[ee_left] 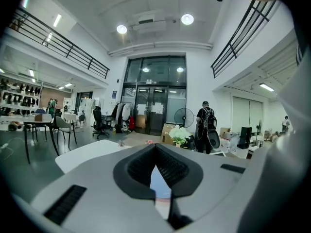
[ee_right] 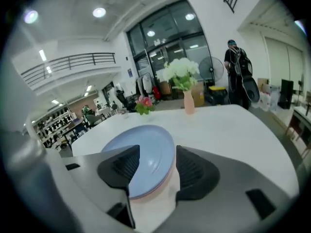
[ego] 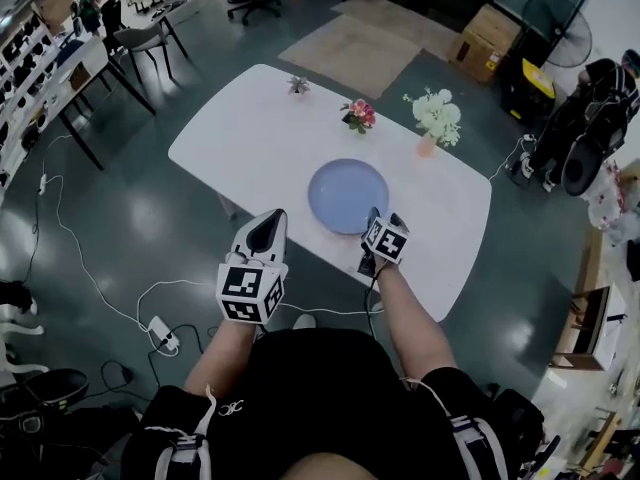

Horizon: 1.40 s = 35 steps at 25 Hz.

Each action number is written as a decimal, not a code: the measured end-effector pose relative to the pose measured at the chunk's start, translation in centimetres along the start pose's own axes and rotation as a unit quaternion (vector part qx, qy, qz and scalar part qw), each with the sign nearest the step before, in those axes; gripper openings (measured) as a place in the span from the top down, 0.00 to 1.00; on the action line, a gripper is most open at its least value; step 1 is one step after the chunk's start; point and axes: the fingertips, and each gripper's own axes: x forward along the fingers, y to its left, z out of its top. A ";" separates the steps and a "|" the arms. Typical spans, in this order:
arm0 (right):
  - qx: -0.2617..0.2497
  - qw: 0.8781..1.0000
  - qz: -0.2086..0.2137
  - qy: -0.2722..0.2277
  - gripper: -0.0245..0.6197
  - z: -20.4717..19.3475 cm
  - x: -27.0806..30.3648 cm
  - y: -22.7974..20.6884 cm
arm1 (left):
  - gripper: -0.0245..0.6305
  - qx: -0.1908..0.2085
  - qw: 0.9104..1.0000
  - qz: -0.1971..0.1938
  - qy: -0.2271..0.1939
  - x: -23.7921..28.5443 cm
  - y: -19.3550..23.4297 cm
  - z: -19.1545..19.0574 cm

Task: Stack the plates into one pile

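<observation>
Black ribbed pads of the right gripper (ee_right: 157, 148) stand apart and touch nothing; the near rim of a pale blue round plate (ego: 347, 196) lies between them. The left gripper (ee_left: 155, 147) has its jaws closed together and is empty, held back off the table edge. Under the blue plate shows what looks like the rim of a pink plate (ee_right: 154, 192), so the pile seems made. No other plate lies on the white rounded table (ego: 240, 138), so I judge the stacking done. No brand or lettering can be read; the marker cube (ego: 248, 293) bears only black-and-white squares.
</observation>
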 end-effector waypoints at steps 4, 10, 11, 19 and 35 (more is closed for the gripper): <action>-0.053 0.988 0.027 -0.142 0.62 6.4 -5.6 1.4 | 0.94 0.001 1.000 -0.022 -0.005 0.4 -1.8 0.6; -0.096 0.941 0.054 -0.319 0.78 15.3 -18.6 2.4 | 0.94 0.008 0.998 -0.067 -0.019 1.9 -6.0 1.8; -0.099 0.935 0.051 -0.336 0.83 16.0 -20.4 2.2 | 0.94 0.009 0.997 -0.075 -0.021 2.3 -6.7 1.9; -0.126 0.921 0.028 -0.367 0.94 16.1 -27.2 0.1 | 0.94 0.018 0.991 -0.127 -0.023 4.0 -11.5 1.9; -0.106 0.929 0.037 -0.352 0.94 14.8 -28.2 -1.3 | 0.94 0.023 0.987 -0.158 -0.016 4.6 -14.7 1.7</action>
